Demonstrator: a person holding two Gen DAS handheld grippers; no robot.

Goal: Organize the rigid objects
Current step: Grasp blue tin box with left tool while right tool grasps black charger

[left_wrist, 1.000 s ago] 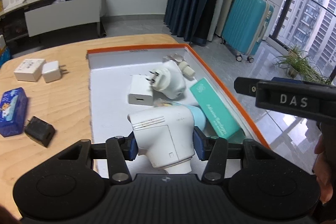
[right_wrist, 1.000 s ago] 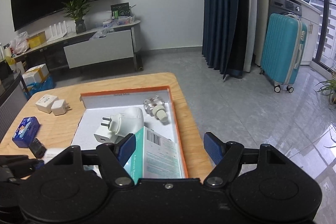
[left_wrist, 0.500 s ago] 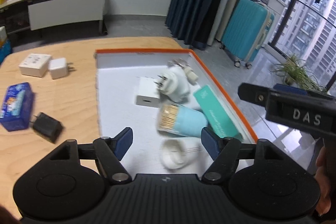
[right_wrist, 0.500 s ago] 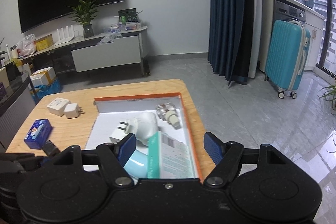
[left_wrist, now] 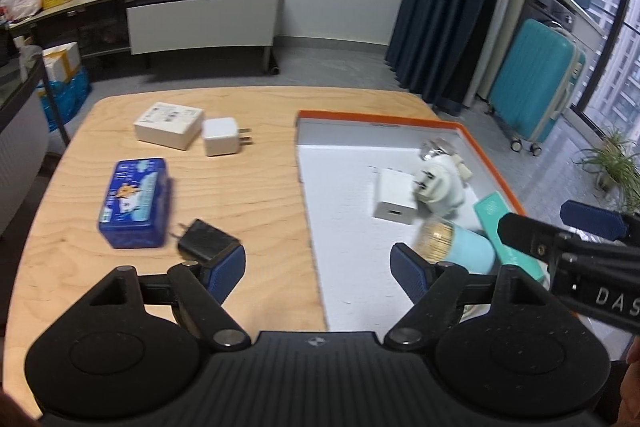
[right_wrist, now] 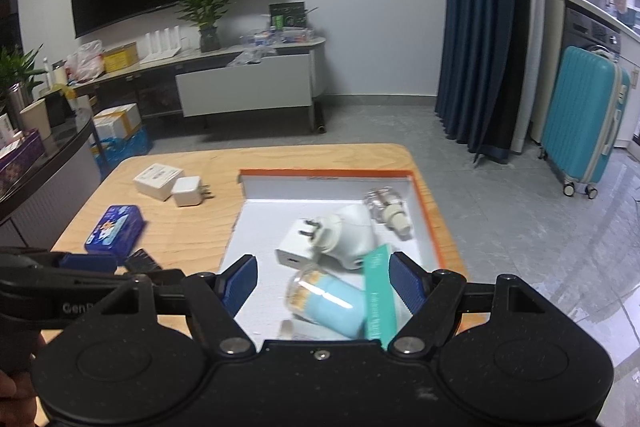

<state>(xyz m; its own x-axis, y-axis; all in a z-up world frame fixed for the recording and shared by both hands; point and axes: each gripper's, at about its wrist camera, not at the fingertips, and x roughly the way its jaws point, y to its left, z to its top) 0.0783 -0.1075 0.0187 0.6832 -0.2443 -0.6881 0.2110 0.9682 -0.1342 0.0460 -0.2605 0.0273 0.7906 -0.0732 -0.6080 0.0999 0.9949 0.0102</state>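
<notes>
Item 1, black charger (left_wrist: 208, 241): lies flat on the wooden table (left_wrist: 248, 107), prongs toward the blue tin (left_wrist: 134, 203), just beside your left gripper (left_wrist: 318, 267)'s left pad. By the look of it a light, stiff plastic block, smooth and likely to slip; take it across its two flat sides, clear of the prongs

Item 2, blue tin: on the table, beyond and left of the black charger. Rigid with rounded corners; grip across the short width

Item 3, white box (left_wrist: 168, 125) and white charger (left_wrist: 222, 142): touching side by side at the far left of the table. Both probably light and hard

Item 4, tray (left_wrist: 380, 119): orange rim, white floor, on the right half of the table. Holds a white cube charger (right_wrist: 296, 247), a round white plug adapter (right_wrist: 344, 235), a clear-ended refill bottle (right_wrist: 388, 211), a pale blue cotton-swab jar (right_wrist: 324, 301) lying on its side and a teal carton (right_wrist: 378, 291) leaning beside it

Left gripper: jaws opening, nothing between them. A second ago they clamped a white appliance over the tray; that piece is now out of view below the gripper, and your view has swung left over the tray's near edge toward the loose items

Right gripper (right_wrist: 322, 285): jaws wide apart and empty, hovering over the jar and carton; it has drawn back, so more of the table shows
</notes>
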